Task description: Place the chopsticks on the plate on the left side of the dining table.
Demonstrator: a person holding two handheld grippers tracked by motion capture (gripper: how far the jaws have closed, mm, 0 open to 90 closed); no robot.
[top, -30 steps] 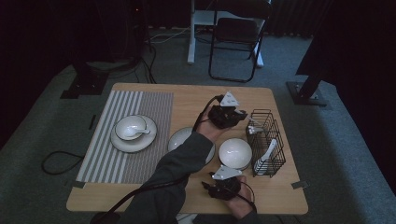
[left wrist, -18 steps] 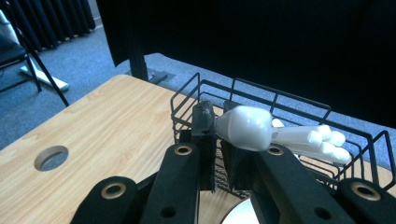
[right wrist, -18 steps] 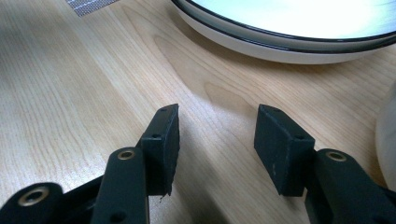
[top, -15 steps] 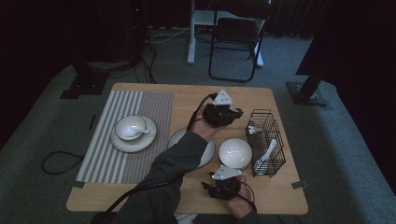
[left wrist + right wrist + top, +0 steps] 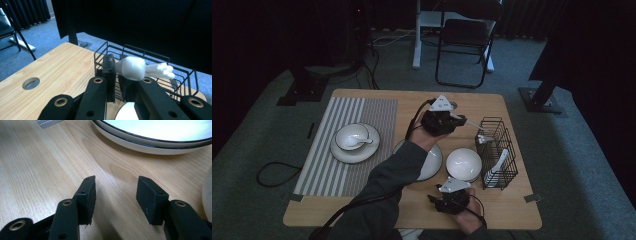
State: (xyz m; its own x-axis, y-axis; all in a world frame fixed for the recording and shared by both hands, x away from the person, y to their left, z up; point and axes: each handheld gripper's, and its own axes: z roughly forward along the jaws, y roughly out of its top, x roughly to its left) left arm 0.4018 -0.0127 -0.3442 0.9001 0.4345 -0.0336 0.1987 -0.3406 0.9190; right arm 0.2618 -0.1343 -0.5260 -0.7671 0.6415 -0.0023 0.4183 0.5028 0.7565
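Spoon [image 5: 131, 68], white, is clamped by its handle between the fingers of the left gripper [image 5: 460, 121], held in the air just beside the wire basket [image 5: 498, 131] on the worktop [image 5: 377, 102]. Further right and nearer, the right gripper [image 5: 115, 198] rests with fingers apart. A shallow hold could let the spoon tip and slip out onto the bowl [image 5: 464, 163] below. No writing is legible.

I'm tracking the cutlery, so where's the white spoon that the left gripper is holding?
In the high view the white spoon is pinched in the left gripper, raised just left of the black wire basket, beyond the empty bowl.
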